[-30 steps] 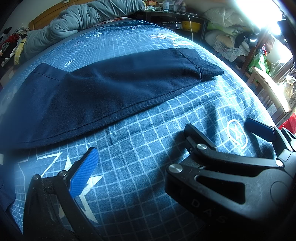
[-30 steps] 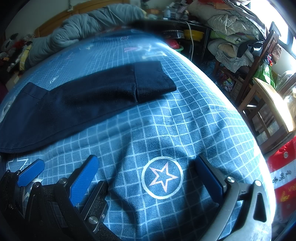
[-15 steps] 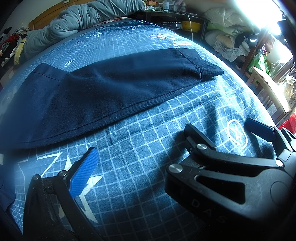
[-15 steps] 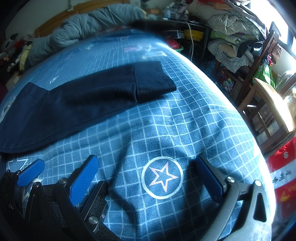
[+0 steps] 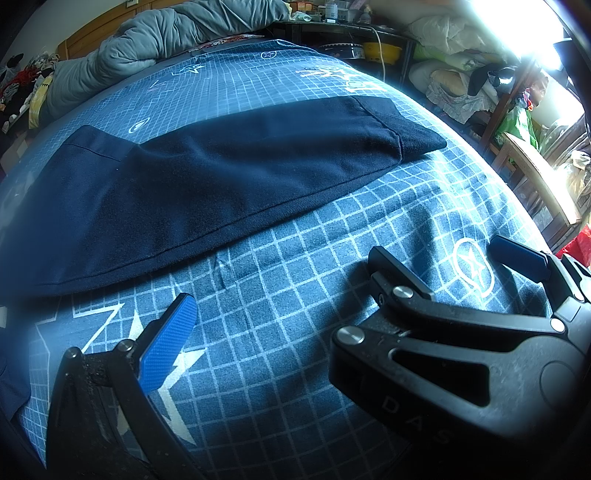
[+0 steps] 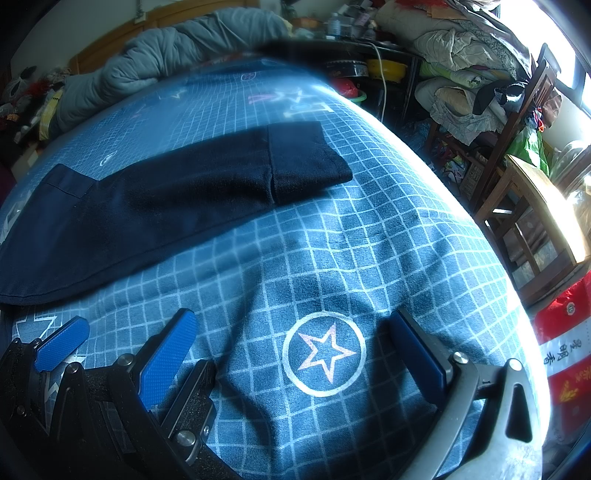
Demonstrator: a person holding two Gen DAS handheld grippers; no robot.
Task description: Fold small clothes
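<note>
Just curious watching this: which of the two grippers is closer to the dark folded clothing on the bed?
Left. The left gripper hovers just short of the dark garment's near edge; the right gripper sits farther back, over the star print.

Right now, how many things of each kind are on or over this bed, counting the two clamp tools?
Dark blue garment: 1
Grey quilt: 1
Clamp tools: 2, left gripper and right gripper, both open
Total: 4
</note>
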